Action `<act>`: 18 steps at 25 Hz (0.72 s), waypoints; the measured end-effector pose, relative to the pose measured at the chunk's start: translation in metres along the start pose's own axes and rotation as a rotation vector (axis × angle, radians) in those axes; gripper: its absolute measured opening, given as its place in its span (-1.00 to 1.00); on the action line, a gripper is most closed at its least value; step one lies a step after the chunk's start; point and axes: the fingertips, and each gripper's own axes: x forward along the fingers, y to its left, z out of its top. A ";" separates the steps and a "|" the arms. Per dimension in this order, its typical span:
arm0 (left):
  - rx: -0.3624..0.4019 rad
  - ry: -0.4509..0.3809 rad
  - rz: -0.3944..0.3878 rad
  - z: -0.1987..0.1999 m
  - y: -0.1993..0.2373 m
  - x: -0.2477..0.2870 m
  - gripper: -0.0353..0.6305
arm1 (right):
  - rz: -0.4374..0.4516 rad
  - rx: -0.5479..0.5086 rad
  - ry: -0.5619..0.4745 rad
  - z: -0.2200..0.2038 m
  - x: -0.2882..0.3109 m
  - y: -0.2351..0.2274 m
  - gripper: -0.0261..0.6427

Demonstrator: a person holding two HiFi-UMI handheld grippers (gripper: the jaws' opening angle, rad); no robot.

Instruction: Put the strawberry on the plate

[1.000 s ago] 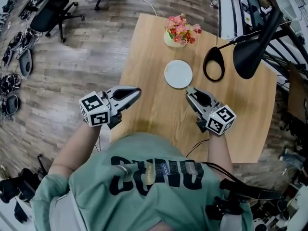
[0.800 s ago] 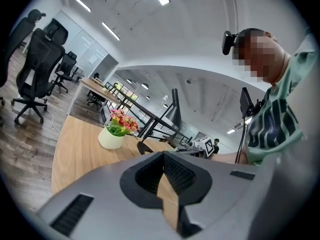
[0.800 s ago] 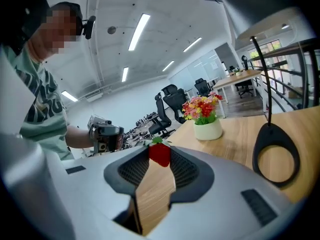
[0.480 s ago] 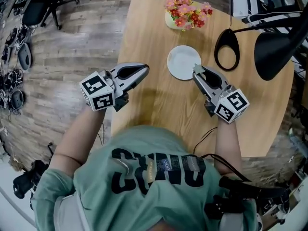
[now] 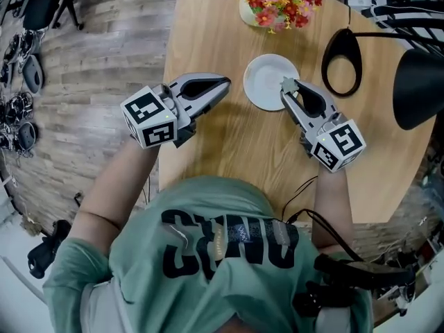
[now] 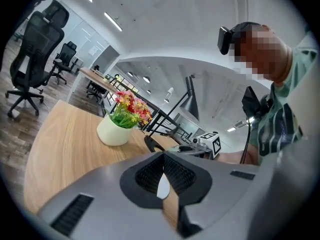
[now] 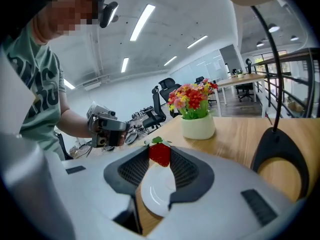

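A red strawberry (image 7: 160, 154) with a green top is pinched between the pads of my right gripper (image 7: 160, 160), which is shut on it. In the head view that gripper (image 5: 286, 87) holds its tips over the right rim of the small white plate (image 5: 267, 82). In the right gripper view the plate (image 7: 156, 195) shows just below the berry. My left gripper (image 5: 225, 84) hovers over the table left of the plate. Its jaws (image 6: 163, 157) meet at the tips with nothing between them.
A white pot of red and pink flowers (image 5: 276, 0) stands behind the plate on the wooden table (image 5: 208, 19). A black lamp's ring base (image 5: 345, 60) and its shade (image 5: 420, 89) are at the right. Office chairs stand on the floor at far left.
Both grippers have moved forward over the table. The right one carried the strawberry from short of the plate to the plate's right rim. The left one drew nearer to the plate's left side.
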 end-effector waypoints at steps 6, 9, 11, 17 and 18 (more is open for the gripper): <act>0.001 0.018 -0.009 -0.007 0.013 0.015 -0.88 | -0.044 -0.082 0.058 -0.008 0.015 -0.010 -0.53; 0.007 0.030 -0.002 -0.015 0.021 0.022 -0.88 | -0.058 -0.119 0.079 -0.013 0.022 -0.015 -0.53; 0.006 0.037 0.002 -0.019 0.025 0.025 -0.88 | -0.065 -0.141 0.094 -0.016 0.027 -0.018 -0.53; 0.000 0.060 0.011 -0.035 0.030 0.033 -0.88 | -0.085 -0.191 0.130 -0.027 0.035 -0.023 -0.53; 0.001 0.065 0.010 -0.037 0.030 0.034 -0.88 | -0.090 -0.197 0.135 -0.029 0.036 -0.024 -0.53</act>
